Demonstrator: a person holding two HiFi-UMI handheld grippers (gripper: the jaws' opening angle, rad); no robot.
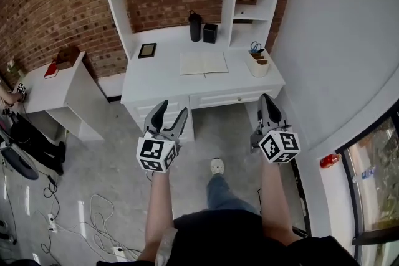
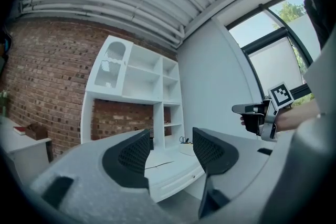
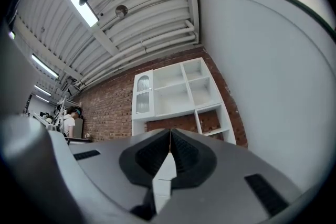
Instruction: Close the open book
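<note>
An open book lies flat on the white desk below the shelves, its pages pale. Both grippers hang well short of the desk, over the floor. My left gripper is open, its two dark pads apart with nothing between them; in the left gripper view it points toward the desk, where the book shows as a thin pale strip. My right gripper is shut and empty; in the right gripper view its jaws meet along one line and hide the desk.
On the desk stand a dark bottle, a black box, a small tablet and a pen holder with scissors. A lower white side table stands left. Cables lie on the floor. A white wall runs along the right.
</note>
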